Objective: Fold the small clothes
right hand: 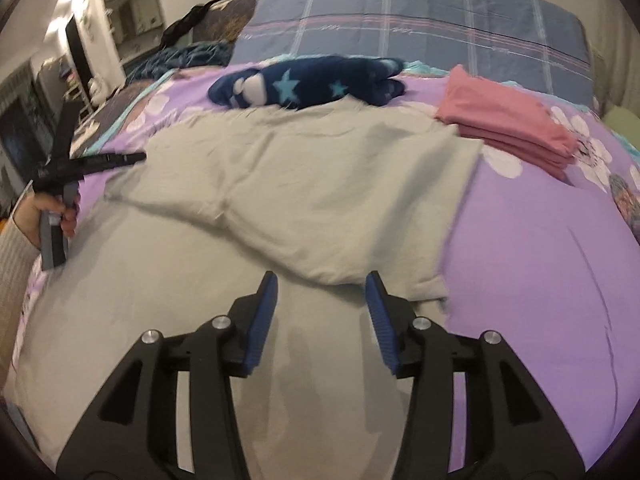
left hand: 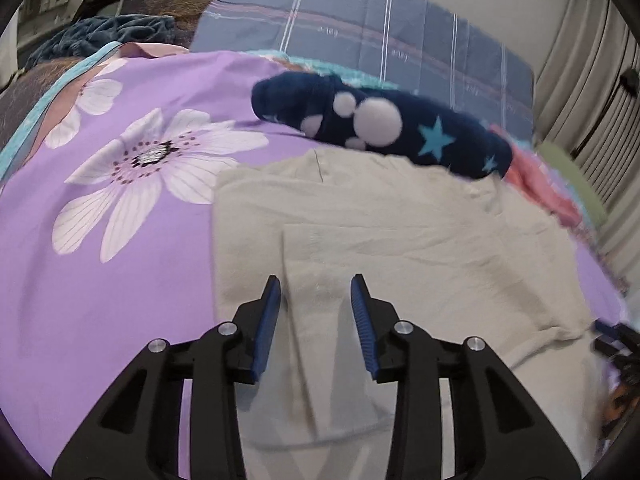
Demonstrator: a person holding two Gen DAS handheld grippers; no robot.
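**A:** Beige cloth (left hand: pixel 380 220) first: where does it lie?

**B:** Spread on the bed's purple flowered cover (left hand: pixel 100 300), directly under and ahead of both sets of jaws. In the left wrist view a folded flap of it runs between the jaws and on away from them; its left edge lies just outside the left finger.

**A:** Are the jaws gripping it?

**B:** No. The left gripper (left hand: pixel 316 286) stands released, blue pads apart, with cloth seen between them but not pinched. The right gripper (right hand: pixel 322 280) is released too, its pads apart over the flat cloth, just short of a folded edge that crosses ahead of the tips.

**A:** And the cloth's edges on the right side?

**B:** In the right wrist view a corner of the folded layer ends just beyond and to the right of the right finger. Past that edge there is bare purple cover, open room to the right of the jaws.

**A:** What sits further ahead?

**B:** A dark blue sock (right hand: pixel 308 80) with light blue stars, lying across the far edge of the cloth, well ahead of the jaws. To the right of it, a folded pink garment (right hand: pixel 508 128), apart from the cloth's far right corner. Beyond both, a grey-blue checked quilt (right hand: pixel 420 24).

**A:** Anything to the left?

**B:** In the right wrist view, a hand (right hand: pixel 44 216) holds the left tool at the cloth's left edge. Open purple cover lies left of the left jaws.
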